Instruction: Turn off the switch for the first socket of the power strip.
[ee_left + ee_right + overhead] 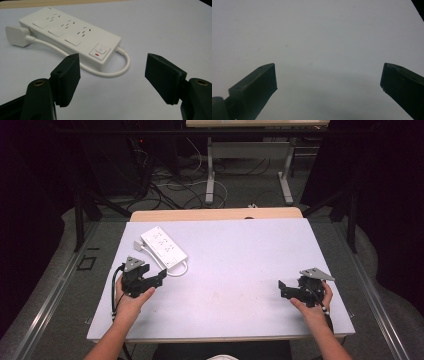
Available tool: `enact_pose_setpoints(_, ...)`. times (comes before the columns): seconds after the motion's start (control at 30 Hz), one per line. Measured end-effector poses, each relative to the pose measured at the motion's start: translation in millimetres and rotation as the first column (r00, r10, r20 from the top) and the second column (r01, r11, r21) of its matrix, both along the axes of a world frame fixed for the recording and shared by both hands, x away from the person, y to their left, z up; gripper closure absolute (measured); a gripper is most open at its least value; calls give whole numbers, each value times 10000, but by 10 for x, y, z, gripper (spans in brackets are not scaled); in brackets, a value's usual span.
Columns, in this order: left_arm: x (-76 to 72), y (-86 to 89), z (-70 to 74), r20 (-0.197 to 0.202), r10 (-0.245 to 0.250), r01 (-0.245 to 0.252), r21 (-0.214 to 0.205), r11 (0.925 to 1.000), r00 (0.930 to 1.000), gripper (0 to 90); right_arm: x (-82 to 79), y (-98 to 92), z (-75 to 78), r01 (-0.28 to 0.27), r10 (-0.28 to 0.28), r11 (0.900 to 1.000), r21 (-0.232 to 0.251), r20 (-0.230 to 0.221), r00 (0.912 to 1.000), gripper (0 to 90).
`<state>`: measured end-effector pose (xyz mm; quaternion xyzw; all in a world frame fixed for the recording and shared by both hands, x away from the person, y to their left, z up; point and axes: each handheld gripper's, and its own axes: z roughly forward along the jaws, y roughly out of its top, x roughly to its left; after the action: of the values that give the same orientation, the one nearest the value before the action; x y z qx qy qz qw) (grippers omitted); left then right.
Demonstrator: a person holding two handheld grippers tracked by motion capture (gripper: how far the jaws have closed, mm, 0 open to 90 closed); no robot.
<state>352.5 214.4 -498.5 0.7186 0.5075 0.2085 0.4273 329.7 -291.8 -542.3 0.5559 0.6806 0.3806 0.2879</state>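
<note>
Left gripper view | power strip: white, smooth plastic, rectangular

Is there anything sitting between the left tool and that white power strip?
Nothing visible. In the left gripper view, bare table lies between the open jaws of the left tool and the power strip. The strip's own white cord loops along its near side, closest to the tool.
</note>
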Motion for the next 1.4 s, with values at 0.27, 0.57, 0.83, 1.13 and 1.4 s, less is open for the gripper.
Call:
enact_pose_setpoints(0.27, 111, 5, 153, -299, 69, -76, -238, 9997, 9995, 329, 2, -8, -9, 80, -79, 9999, 121, -88, 9999, 4)
enact_pose_setpoints(0.57, 204, 5, 309, -491, 132, -168, -740, 9971, 9987, 334, 7, -10, -16, 115, -113, 9998, 134, -142, 9998, 12)
enact_pose_setpoints(0.83, 267, -39, 313, -790, 112, -155, -541, 9984, 9968, 354, 10, -13, -22, 139, -137, 9998, 154, -141, 9998, 16)
enact_pose_setpoints(1.13, 364, -52, 356, -997, 129, -185, -550, 9983, 9949, 405, 19, -21, -36, 195, -191, 9996, 192, -212, 9996, 22)
enact_pose_setpoints(1.4, 474, -76, 404, -1045, 318, -385, -624, 9973, 9940, 448, 17, -14, -40, 179, -170, 9994, 299, -305, 9994, 25)
